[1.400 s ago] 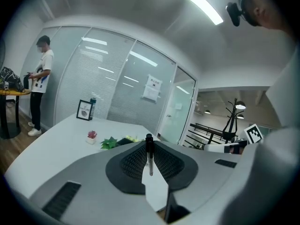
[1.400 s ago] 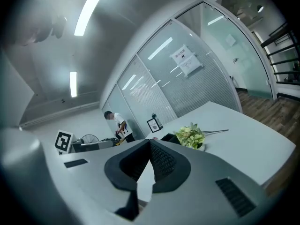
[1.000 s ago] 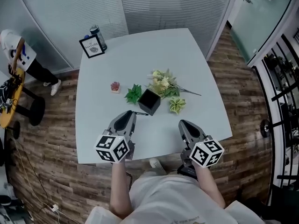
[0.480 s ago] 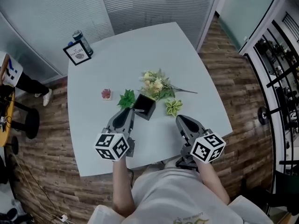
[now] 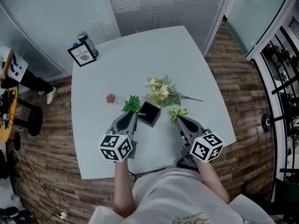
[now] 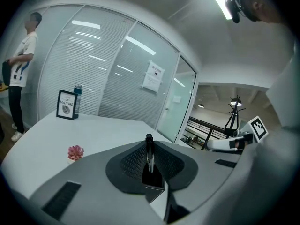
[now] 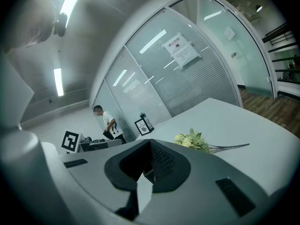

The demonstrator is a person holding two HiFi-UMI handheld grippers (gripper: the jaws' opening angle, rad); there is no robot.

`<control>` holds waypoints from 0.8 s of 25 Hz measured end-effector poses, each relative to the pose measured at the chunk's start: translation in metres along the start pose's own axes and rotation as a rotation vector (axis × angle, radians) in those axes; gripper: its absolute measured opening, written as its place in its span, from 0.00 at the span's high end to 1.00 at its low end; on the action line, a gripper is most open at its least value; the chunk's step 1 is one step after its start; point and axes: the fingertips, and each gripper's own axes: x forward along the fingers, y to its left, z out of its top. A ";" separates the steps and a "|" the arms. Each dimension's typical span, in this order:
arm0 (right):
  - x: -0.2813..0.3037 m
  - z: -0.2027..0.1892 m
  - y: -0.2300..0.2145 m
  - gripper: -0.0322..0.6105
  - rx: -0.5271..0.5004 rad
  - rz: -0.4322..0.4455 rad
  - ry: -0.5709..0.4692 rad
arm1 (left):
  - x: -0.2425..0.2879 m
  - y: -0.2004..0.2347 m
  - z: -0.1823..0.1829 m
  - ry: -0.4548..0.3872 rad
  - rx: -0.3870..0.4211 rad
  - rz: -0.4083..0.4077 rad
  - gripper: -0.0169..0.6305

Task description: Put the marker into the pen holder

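The black square pen holder [image 5: 149, 114] stands on the white table [image 5: 140, 59], among artificial plants. My left gripper [image 5: 133, 115] sits just left of it, shut on a thin black marker [image 6: 149, 153]. The marker stands up between the closed jaws, and its tip [image 5: 138, 112] reaches toward the holder's left rim. My right gripper [image 5: 179, 120] hovers to the holder's right with its jaws together and nothing in them; in the right gripper view [image 7: 150, 148] its pads meet.
A pale flower bunch [image 5: 161, 90] lies behind the holder. A green leaf sprig [image 5: 132, 104] and a variegated one [image 5: 178, 112] flank it. Further off are a small pink potted plant [image 5: 110, 98], a framed sign [image 5: 82, 54] and a can [image 5: 88, 42]. A person [image 5: 16, 73] stands beyond the table's left edge.
Both grippers have edged forward on the table. The right one is now up against the variegated sprig. The left still holds the marker beside the holder.
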 end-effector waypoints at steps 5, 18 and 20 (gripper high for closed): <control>0.006 -0.007 -0.017 0.92 0.019 -0.030 0.037 | 0.010 0.008 -0.009 0.035 0.015 0.020 0.90; 0.024 -0.024 -0.034 0.92 0.037 -0.030 0.109 | 0.030 0.023 -0.029 0.104 0.030 0.035 0.90; 0.026 -0.029 -0.037 0.92 0.043 -0.031 0.122 | 0.033 0.025 -0.032 0.112 0.028 0.038 0.90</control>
